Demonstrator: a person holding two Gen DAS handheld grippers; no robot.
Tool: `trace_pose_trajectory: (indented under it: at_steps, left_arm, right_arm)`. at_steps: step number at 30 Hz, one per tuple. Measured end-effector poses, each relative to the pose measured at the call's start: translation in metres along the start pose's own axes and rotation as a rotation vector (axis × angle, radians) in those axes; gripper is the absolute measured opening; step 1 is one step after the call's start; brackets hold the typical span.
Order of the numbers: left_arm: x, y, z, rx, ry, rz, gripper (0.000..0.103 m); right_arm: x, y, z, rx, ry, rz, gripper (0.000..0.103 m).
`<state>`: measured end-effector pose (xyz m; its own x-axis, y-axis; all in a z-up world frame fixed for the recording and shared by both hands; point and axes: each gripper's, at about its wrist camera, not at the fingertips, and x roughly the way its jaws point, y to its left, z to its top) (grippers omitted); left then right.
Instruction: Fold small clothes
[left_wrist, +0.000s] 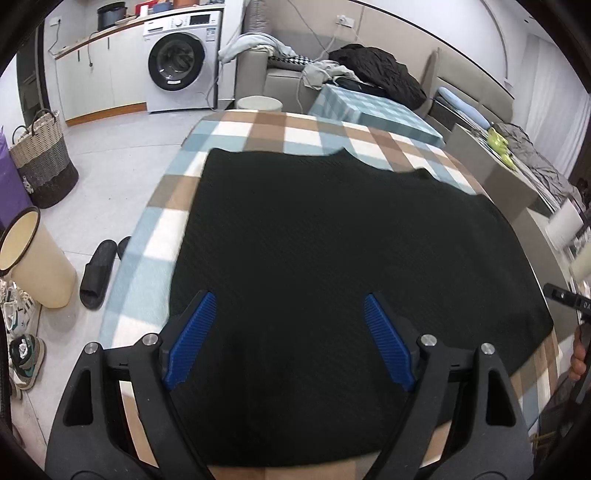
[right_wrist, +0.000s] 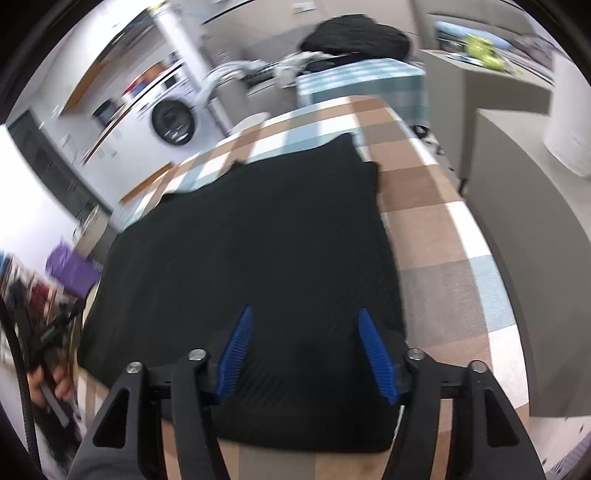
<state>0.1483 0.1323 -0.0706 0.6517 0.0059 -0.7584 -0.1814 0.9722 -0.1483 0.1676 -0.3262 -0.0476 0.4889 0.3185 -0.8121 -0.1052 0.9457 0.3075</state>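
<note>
A black ribbed garment (left_wrist: 332, 258) lies flat and folded on the checked table cover (left_wrist: 258, 129). My left gripper (left_wrist: 290, 299) hovers over its near left part, open, with nothing between the blue pads (left_wrist: 192, 339). In the right wrist view the same black garment (right_wrist: 251, 240) fills the middle of the checked cover (right_wrist: 436, 229). My right gripper (right_wrist: 304, 314) hangs above its near right part, open, blue pads (right_wrist: 376, 354) apart and bare. That view is blurred.
A washing machine (left_wrist: 181, 62) and a woven basket (left_wrist: 40, 158) stand left of the table, with a cream bin (left_wrist: 33, 258), slippers (left_wrist: 98, 273) and shoes (left_wrist: 22, 332) on the floor. A sofa with dark clothes (left_wrist: 380, 70) is beyond. A hand (right_wrist: 48, 384) shows at the left edge.
</note>
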Motion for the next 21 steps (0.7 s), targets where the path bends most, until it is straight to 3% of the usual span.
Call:
trace_pose_trajectory:
  at_steps: [3, 8, 11, 15, 21]
  left_arm:
    - [-0.009, -0.008, -0.013, 0.002, -0.003, 0.023, 0.084]
    - [-0.017, -0.016, -0.027, -0.017, 0.01, 0.025, 0.084]
    - [-0.018, -0.021, -0.034, -0.015, 0.021, 0.026, 0.084]
    - [-0.018, -0.032, -0.043, 0.016, 0.034, 0.022, 0.085]
    - [-0.014, -0.045, -0.054, 0.042, 0.059, 0.034, 0.086]
  right_arm:
    - [-0.007, 0.005, -0.007, -0.03, 0.003, -0.016, 0.074]
    - [-0.013, 0.016, -0.017, -0.054, -0.008, -0.028, 0.075]
    - [-0.008, 0.028, -0.017, -0.092, 0.008, -0.013, 0.077]
    - [0.0, 0.049, -0.023, -0.136, 0.021, -0.013, 0.088]
    - [0.02, 0.077, -0.028, -0.199, 0.055, 0.0, 0.09]
